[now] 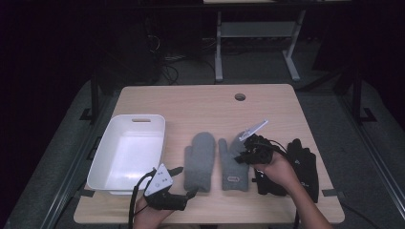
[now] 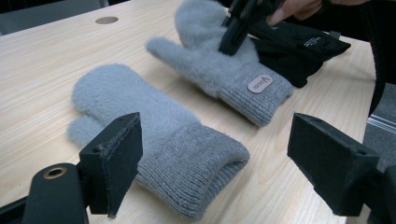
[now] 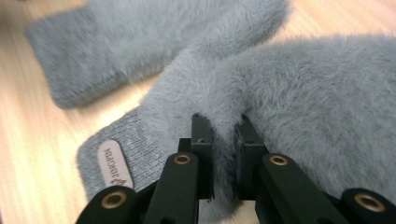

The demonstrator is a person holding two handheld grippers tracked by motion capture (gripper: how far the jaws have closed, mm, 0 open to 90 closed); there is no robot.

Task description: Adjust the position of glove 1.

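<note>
Left gripper (image 1: pixel 187 183) low at table's (image 1: pixel 200 102) near edge, jaws spread, level.
My right gripper (image 3: pixel 224 140) tilts down, pinching the labelled grey mitten's (image 3: pixel 299 88) fuzz.

This looks like a lab or recording room rather than a home. A plain light wooden table (image 1: pixel 210 109) with a round cable hole (image 1: pixel 240 97) stands on grey carpet (image 1: pixel 258 62), well beyond the left gripper (image 1: pixel 191 194). Farther off, past the table, cables (image 1: pixel 167 67) trail on the floor beside the white metal legs of a second bench (image 1: pixel 258 43). The surroundings are dark and bare. A white plastic tub (image 1: pixel 130 151) sits just beside that gripper.
</note>
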